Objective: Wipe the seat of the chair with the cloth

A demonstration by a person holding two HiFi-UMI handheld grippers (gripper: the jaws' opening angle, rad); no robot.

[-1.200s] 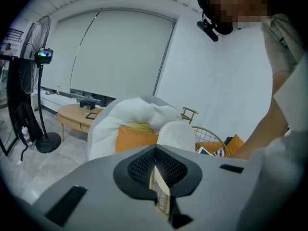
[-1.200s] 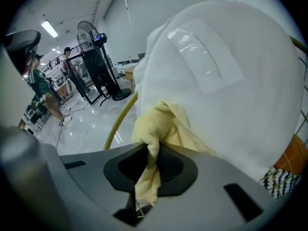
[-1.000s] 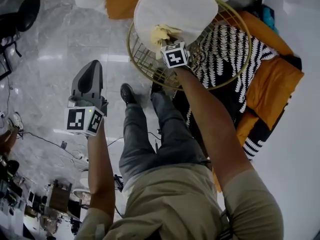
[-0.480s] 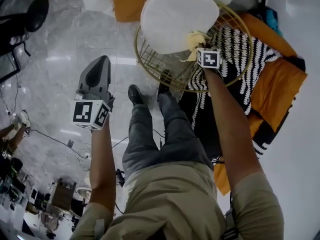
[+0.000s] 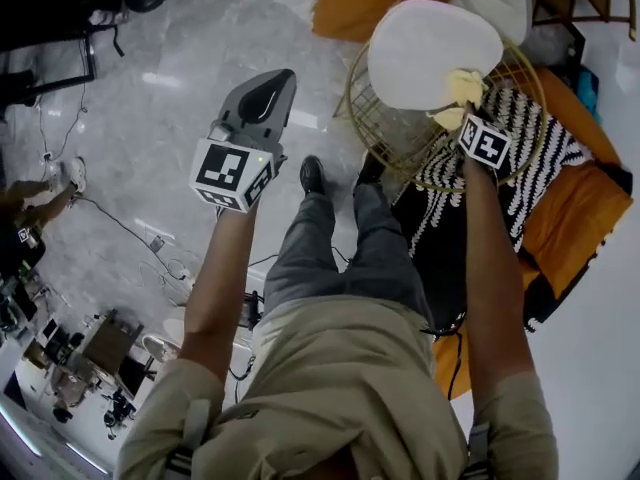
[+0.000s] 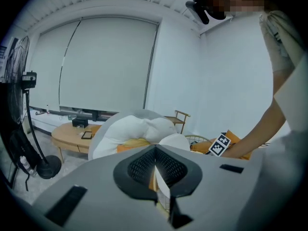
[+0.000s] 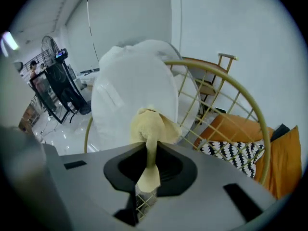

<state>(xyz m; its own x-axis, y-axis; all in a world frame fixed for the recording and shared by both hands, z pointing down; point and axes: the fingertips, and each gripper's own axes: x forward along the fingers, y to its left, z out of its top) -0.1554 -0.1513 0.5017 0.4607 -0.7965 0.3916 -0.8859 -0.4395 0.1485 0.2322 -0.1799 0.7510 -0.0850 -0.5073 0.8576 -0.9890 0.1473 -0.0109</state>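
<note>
The chair (image 5: 365, 128) is a round gold wire frame with a white seat cushion (image 5: 425, 53). My right gripper (image 5: 462, 108) is shut on a pale yellow cloth (image 5: 458, 93) at the cushion's right edge. Along the right gripper's jaws the cloth (image 7: 151, 126) bunches against the white cushion (image 7: 132, 97), with a tail hanging between the jaws. My left gripper (image 5: 265, 93) is held up over the floor, left of the chair, jaws closed with nothing in them. From the left gripper (image 6: 155, 170) the chair's cushion (image 6: 175, 141) shows ahead.
Orange cushions (image 5: 560, 218) and a black-and-white patterned throw (image 5: 535, 143) lie right of the chair. A white beanbag (image 6: 127, 131) and an orange cushion (image 5: 370, 3) sit behind it. My legs and shoes (image 5: 312, 175) stand by the chair. A fan stand (image 6: 29, 129) and low table (image 6: 72, 134) are to the left.
The right gripper has carried the cloth from the seat's front-left rim across to its right edge. The left gripper has risen. The head view has shifted, moving the chair rightward in frame.
</note>
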